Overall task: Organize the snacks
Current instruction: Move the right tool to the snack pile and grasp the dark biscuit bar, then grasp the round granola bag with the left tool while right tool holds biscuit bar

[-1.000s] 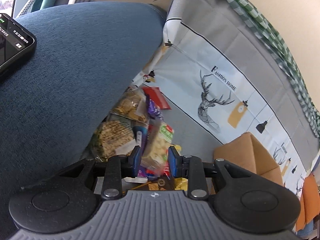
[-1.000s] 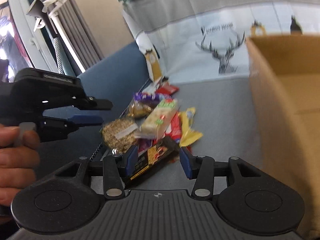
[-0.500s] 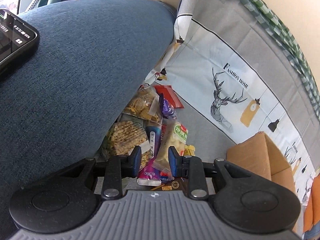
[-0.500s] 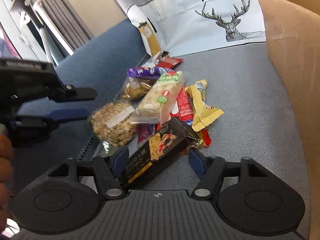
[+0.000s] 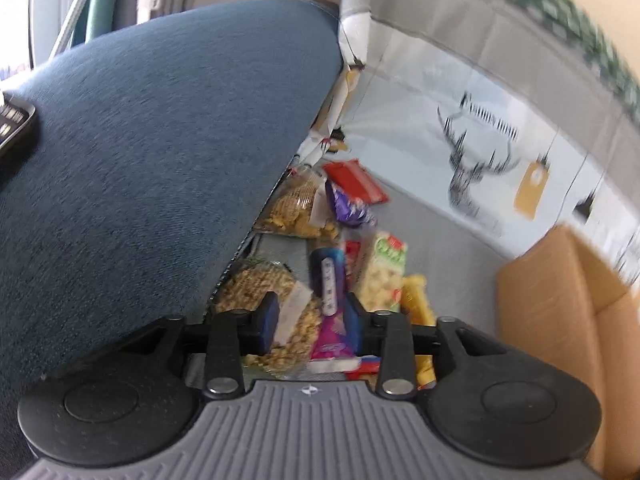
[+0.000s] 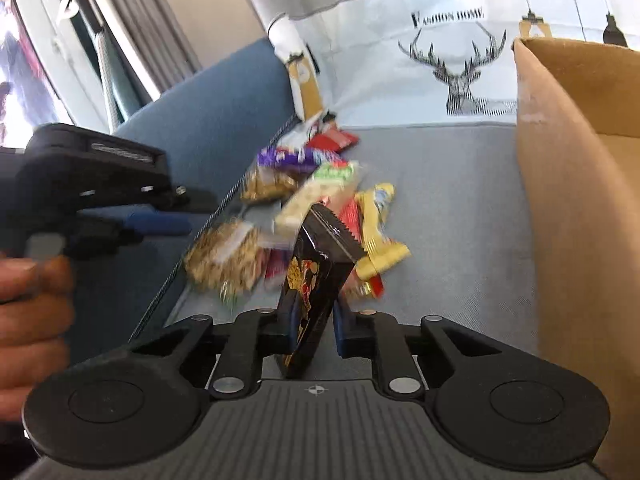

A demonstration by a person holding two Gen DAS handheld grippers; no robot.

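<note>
A pile of snack packs lies on the grey sofa seat (image 6: 460,208) against the blue armrest (image 5: 160,140). My right gripper (image 6: 314,330) is shut on a black snack pack (image 6: 316,276) and holds it upright, lifted off the seat. My left gripper (image 5: 310,316) is open, hovering over a round grain cracker pack (image 5: 264,292) and a purple pack (image 5: 330,292); it also shows in the right wrist view (image 6: 160,216). A green-labelled pack (image 5: 384,276) and a yellow pack (image 6: 378,224) lie beside them.
An open cardboard box (image 6: 580,184) stands on the seat at the right, also in the left wrist view (image 5: 568,312). A deer-print cover (image 6: 456,76) hangs over the backrest. A phone (image 5: 14,128) lies on the armrest.
My right gripper has shut on the black pack and lifted it upright. My left gripper has shifted left over the cracker and purple packs, still open.
</note>
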